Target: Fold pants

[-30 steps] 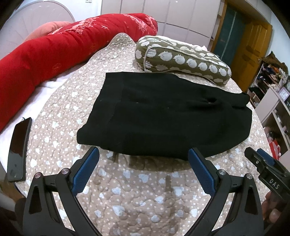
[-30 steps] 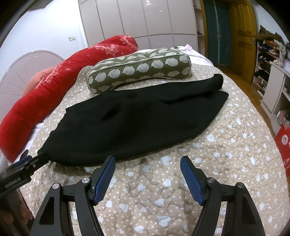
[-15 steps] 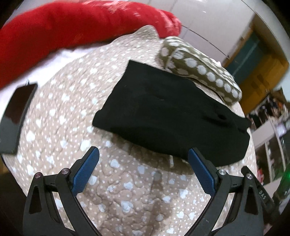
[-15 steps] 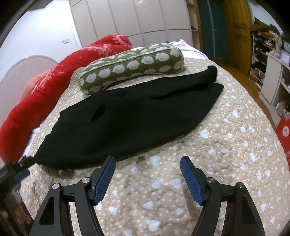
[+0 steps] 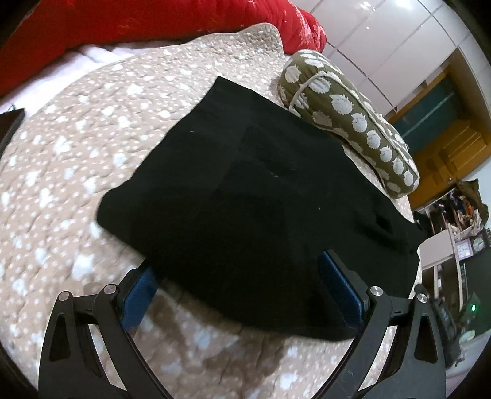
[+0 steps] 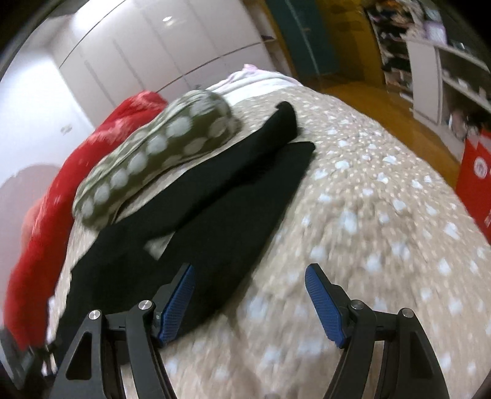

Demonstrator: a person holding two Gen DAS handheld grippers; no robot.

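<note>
Black pants lie flat on a beige dotted quilt, folded lengthwise, waist end to the left. My left gripper is open, its blue pads straddling the near edge of the pants; the cloth hides the fingertips. In the right wrist view the pants stretch away toward the leg ends, one leg lying apart from the other. My right gripper is open and empty over the near edge of the pants, left pad above the cloth, right pad above the quilt.
A green spotted bolster pillow lies just behind the pants, also in the right wrist view. A red blanket lines the far left. A dark phone lies at the left. Shelves and a red box stand right.
Both grippers have moved forward and down to the near edge of the pants. The left one now straddles the edge; the right one has swung toward the leg side. Both stay open.
</note>
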